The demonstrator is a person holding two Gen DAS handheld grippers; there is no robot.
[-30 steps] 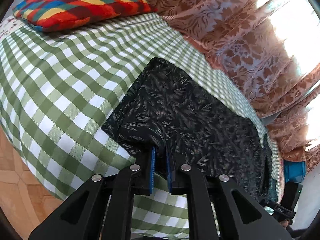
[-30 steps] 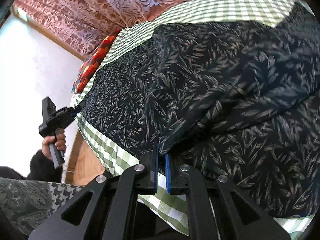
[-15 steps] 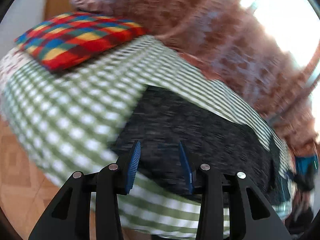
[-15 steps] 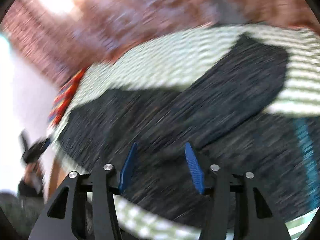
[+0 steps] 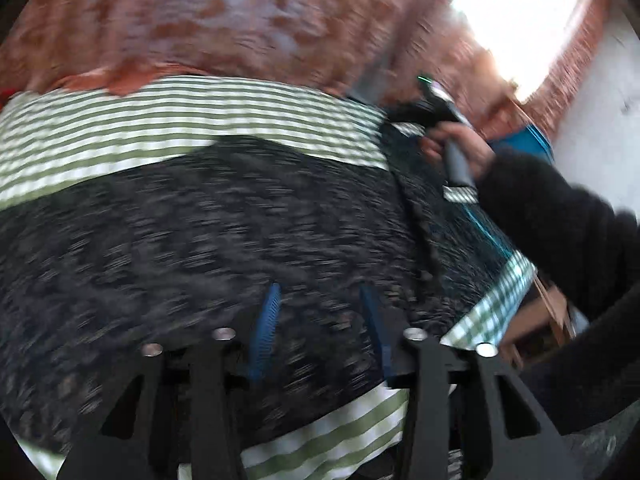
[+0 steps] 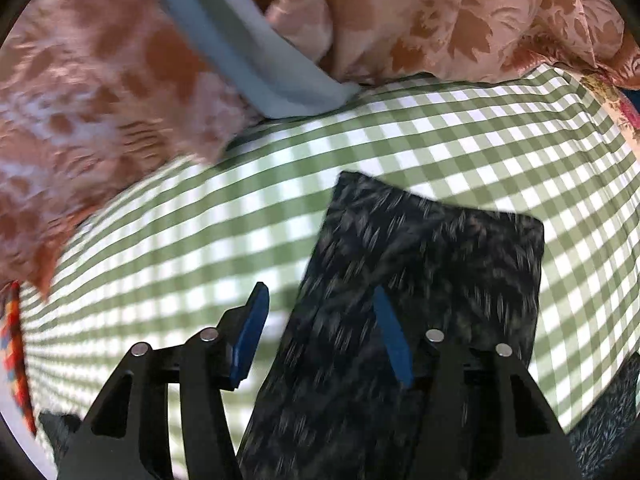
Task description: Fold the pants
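The dark leaf-print pants lie flat on the green checked bed cover. My left gripper is open and empty, hovering over the pants. In the right wrist view a narrow folded part of the pants runs away from me across the cover. My right gripper is open and empty above its near left edge. The right gripper and the hand holding it also show in the left wrist view, at the pants' far right end. Both views are motion-blurred.
Pink patterned curtains hang behind the bed, with a grey-blue strip among them. A bright window and a blue object are at the right. A multicoloured pillow edge shows far left.
Both grippers were shut on the pants' edge, then opened and let go. Both have since swung to the right over the bed; the pants now lie released on the cover.
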